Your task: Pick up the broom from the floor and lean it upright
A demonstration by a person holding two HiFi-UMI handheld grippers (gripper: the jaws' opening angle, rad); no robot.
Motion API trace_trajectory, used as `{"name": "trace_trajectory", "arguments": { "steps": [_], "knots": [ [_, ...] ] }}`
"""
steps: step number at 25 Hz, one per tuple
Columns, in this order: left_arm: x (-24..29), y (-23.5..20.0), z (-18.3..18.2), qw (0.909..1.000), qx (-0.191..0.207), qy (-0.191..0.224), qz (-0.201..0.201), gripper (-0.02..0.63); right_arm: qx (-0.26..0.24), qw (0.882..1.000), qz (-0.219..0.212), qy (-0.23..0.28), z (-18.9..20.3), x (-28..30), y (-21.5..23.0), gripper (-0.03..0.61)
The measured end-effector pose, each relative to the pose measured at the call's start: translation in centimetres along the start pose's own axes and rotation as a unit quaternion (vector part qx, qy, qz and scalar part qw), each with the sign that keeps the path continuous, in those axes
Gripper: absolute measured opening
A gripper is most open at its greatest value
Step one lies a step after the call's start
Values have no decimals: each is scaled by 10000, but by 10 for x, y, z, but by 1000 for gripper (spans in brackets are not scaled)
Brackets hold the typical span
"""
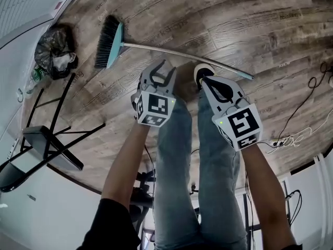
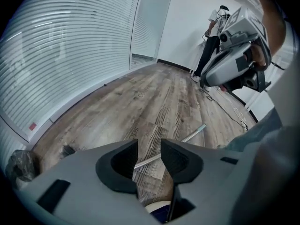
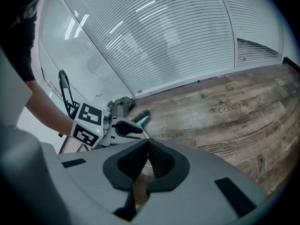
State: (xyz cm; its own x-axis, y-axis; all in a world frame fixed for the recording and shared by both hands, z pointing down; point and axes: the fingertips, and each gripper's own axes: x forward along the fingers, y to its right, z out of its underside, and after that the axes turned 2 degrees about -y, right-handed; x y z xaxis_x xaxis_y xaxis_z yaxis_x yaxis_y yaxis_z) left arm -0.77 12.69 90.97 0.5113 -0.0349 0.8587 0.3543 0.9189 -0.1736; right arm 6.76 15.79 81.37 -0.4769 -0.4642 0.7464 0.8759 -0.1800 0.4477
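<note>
The broom lies flat on the wood floor, its teal head with black bristles [image 1: 109,41] at upper left and its metal handle [image 1: 187,56] running right. My left gripper [image 1: 162,72] hovers above the middle of the handle, open with nothing between the jaws. In the left gripper view the handle [image 2: 194,134] passes behind the gap of the left gripper [image 2: 149,146]. My right gripper [image 1: 205,79] is shut and empty, above the handle further right. The right gripper view shows its shut jaws [image 3: 147,146], the left gripper [image 3: 124,128] and the broom head [image 3: 142,117] beyond.
A black rubbish bag [image 1: 54,51] sits by the wall at upper left. A black-framed folding chair [image 1: 47,139] stands at left. Cables [image 1: 296,134] trail on the floor at right. My jeans legs [image 1: 208,181] and a shoe [image 1: 203,72] are just below the handle. A person [image 2: 213,36] stands far off.
</note>
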Motion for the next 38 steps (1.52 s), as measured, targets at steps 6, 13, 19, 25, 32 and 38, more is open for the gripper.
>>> {"name": "trace_trajectory", "arguments": {
  "steps": [6, 13, 19, 25, 32, 38],
  "knots": [
    [55, -11, 32, 9991, 314, -275, 118, 159, 195, 9998, 38, -45, 24, 31, 20, 19],
    [112, -16, 62, 9935, 905, -635, 279, 172, 424, 9991, 96, -11, 49, 63, 42, 20],
    [143, -14, 84, 9886, 1185, -840, 397, 174, 622, 9980, 124, -10, 72, 81, 57, 20],
    [155, -4, 103, 9725, 1912, -1213, 547, 179, 761, 9969, 194, -6, 81, 91, 67, 19],
    [171, -8, 110, 9636, 1959, -1747, 513, 195, 623, 9977, 275, -25, 75, 96, 68, 20],
    [175, -6, 111, 9490, 2440, -1948, 449, 189, 684, 9972, 315, -26, 77, 97, 68, 20]
  ]
}}
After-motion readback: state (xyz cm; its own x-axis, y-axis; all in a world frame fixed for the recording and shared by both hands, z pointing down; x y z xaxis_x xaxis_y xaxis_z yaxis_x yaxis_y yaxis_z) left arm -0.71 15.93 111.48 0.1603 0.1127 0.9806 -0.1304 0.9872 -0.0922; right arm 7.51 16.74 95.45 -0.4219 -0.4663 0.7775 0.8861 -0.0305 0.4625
